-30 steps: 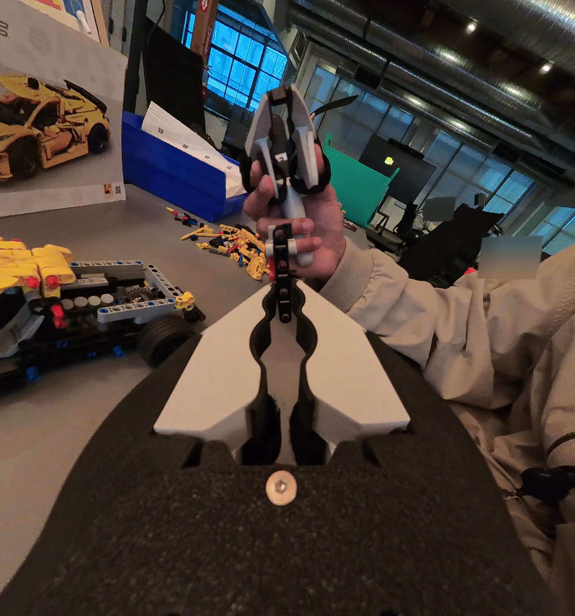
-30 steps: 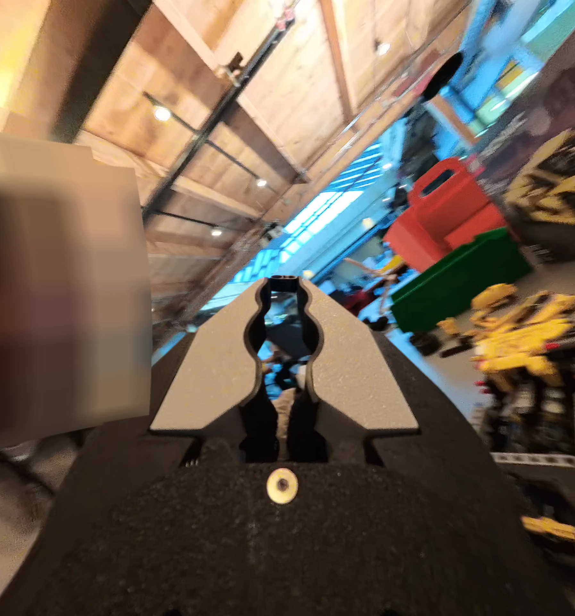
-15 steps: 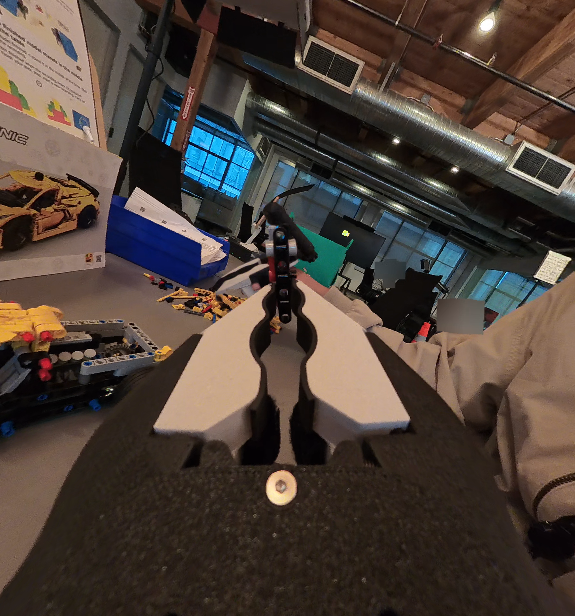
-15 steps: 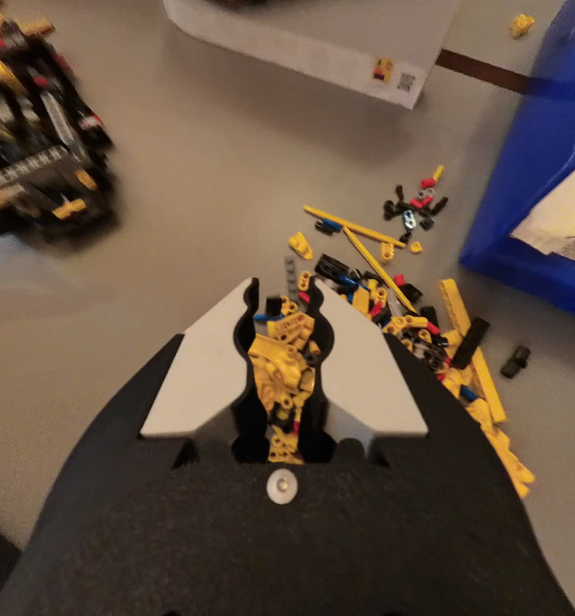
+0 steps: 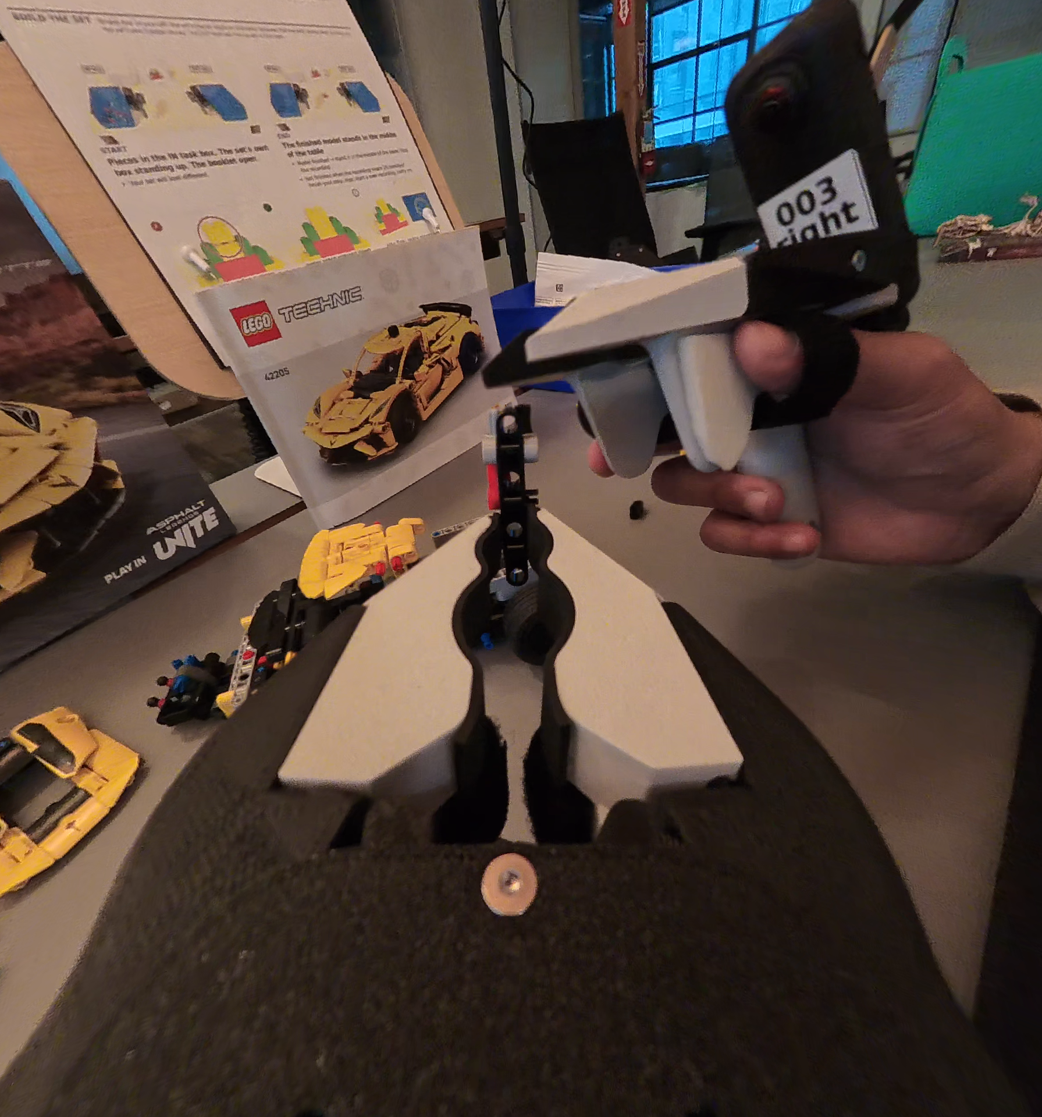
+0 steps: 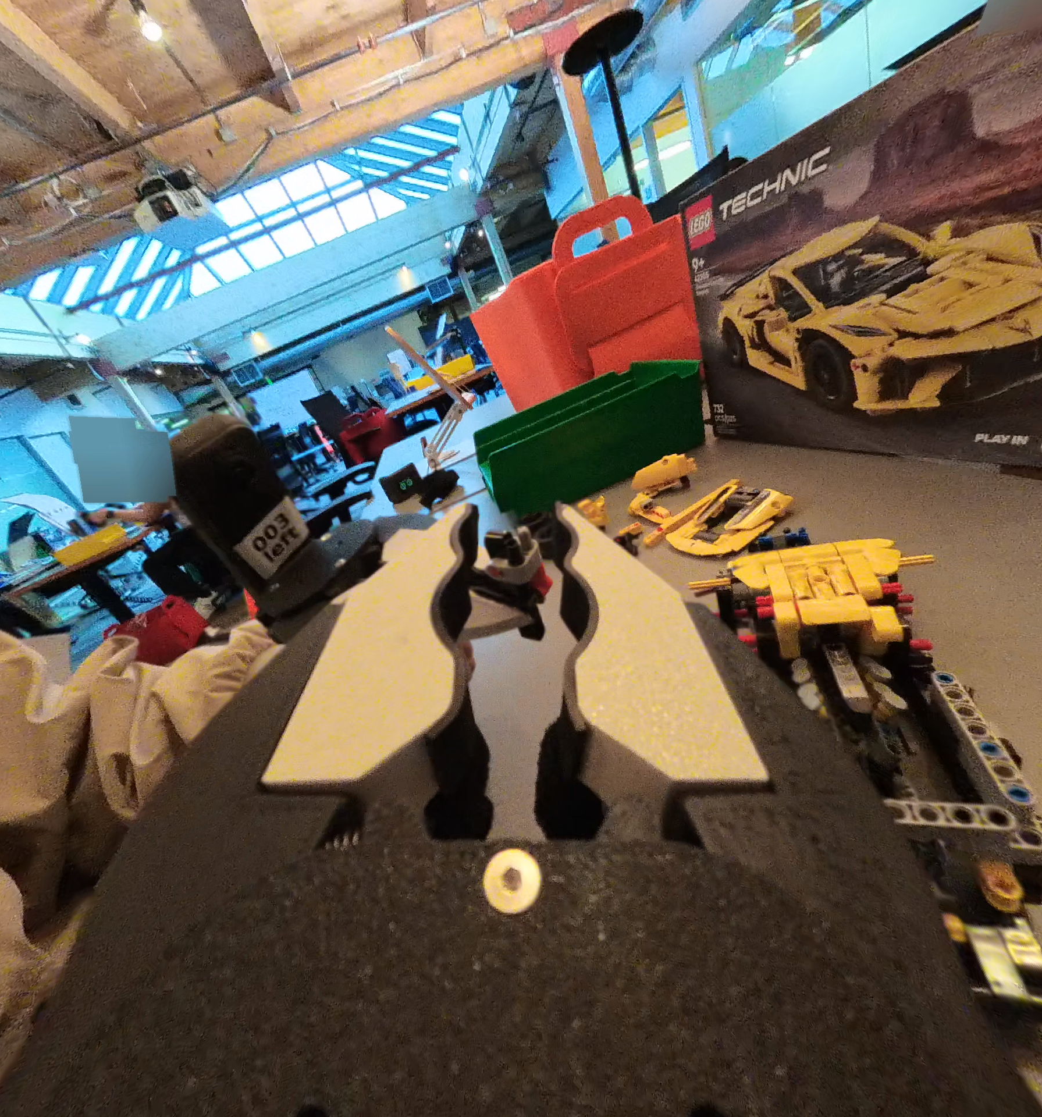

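Note:
My left gripper [image 5: 513, 535] is shut on a small black beam assembly [image 5: 509, 477] with grey and red connectors, which stands up from its tips. My right gripper [image 6: 513, 520] is open and empty. In the left wrist view the right gripper [image 5: 497, 369] is held in a hand, points left, and its tips hover just above the assembly's top. In the right wrist view the assembly [image 6: 515, 565] and the left gripper's fingertips [image 6: 494, 616] show in the gap between my right fingers. A partly built black and yellow car chassis [image 6: 838, 634] lies on the grey table [image 6: 959, 514].
The chassis [image 5: 300, 604] lies beyond the left gripper, and a yellow body section [image 5: 35, 786] lies at the left. The set's box [image 6: 899, 272], an instruction booklet [image 5: 361, 362], a green bin [image 6: 591, 435], a red bin [image 6: 591, 314] and loose yellow panels [image 6: 718, 514] stand around.
The right gripper swung up from the pile of loose parts to just above the left gripper's tips. The left gripper turned left toward the box, still shut on the assembly.

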Demonstrator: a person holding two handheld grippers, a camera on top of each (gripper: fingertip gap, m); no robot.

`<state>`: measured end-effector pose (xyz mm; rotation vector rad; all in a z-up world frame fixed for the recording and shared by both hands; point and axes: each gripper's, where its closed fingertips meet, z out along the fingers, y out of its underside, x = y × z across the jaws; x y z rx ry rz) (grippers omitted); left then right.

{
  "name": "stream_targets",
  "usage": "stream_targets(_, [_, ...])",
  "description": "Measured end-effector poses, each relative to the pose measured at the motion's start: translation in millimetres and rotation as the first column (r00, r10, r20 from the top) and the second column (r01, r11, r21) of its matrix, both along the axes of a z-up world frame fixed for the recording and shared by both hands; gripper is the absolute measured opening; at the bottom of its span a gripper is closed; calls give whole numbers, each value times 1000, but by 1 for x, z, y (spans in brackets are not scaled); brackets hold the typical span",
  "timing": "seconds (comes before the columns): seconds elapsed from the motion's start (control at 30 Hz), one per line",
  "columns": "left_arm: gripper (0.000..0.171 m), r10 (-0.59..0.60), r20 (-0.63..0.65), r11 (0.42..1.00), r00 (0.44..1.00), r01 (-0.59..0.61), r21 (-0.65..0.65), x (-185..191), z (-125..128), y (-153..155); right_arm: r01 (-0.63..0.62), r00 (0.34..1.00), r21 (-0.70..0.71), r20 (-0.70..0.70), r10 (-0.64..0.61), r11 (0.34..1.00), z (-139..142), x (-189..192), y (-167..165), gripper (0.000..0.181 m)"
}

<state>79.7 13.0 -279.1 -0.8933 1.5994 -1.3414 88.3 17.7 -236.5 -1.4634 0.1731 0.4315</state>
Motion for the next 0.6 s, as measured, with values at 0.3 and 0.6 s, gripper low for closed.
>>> stream_targets(0.3, [6, -8, -32, 1000, 999, 7, -15, 2, -4, -1, -11, 998, -41, 56, 14, 999, -13, -3, -2, 11])
stream_targets(0.6, [6, -19, -47, 998, 999, 16, -62, 3, -4, -1, -15, 999, -46, 32, 17, 999, -17, -6, 1, 3])
